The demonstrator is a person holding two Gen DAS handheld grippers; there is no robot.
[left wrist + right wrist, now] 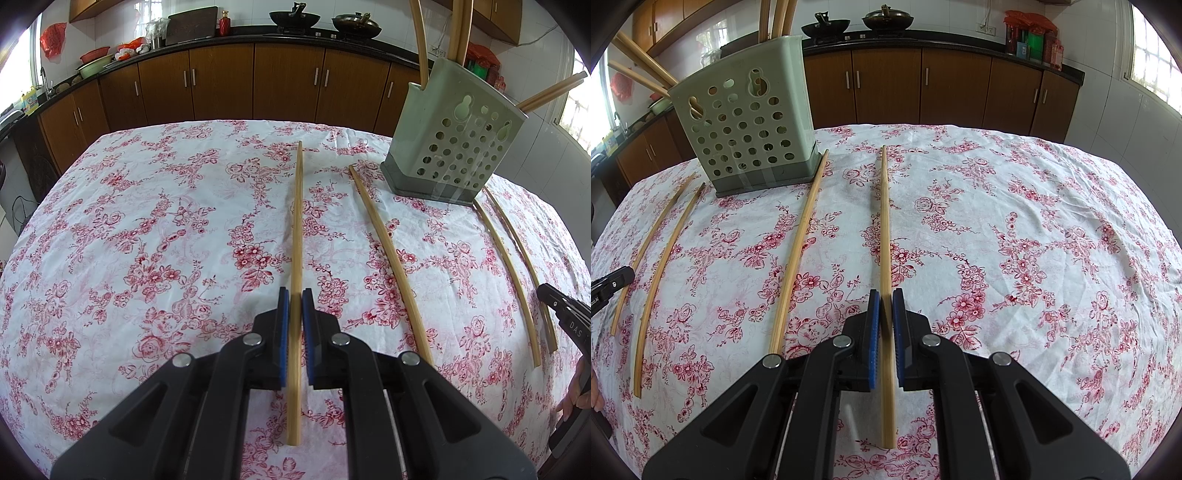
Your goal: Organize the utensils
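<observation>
Jaws of the left gripper (295, 301) clamp one chopstick (297, 236); jaws of the right gripper (886, 301) clamp another chopstick (885, 229). Both sticks lie along the tablecloth (1034, 221) near the holder (746, 122).

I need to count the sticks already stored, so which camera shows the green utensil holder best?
The right wrist view: the utensil holder faces the camera nearly whole. The left wrist view shows the utensil holder further off, at the upper right, more distorted.

The left gripper (295, 299) points forward, its blue-padded jaws nearly closed (only a narrow gap). The right gripper (886, 299) sits alike, level and low.
</observation>
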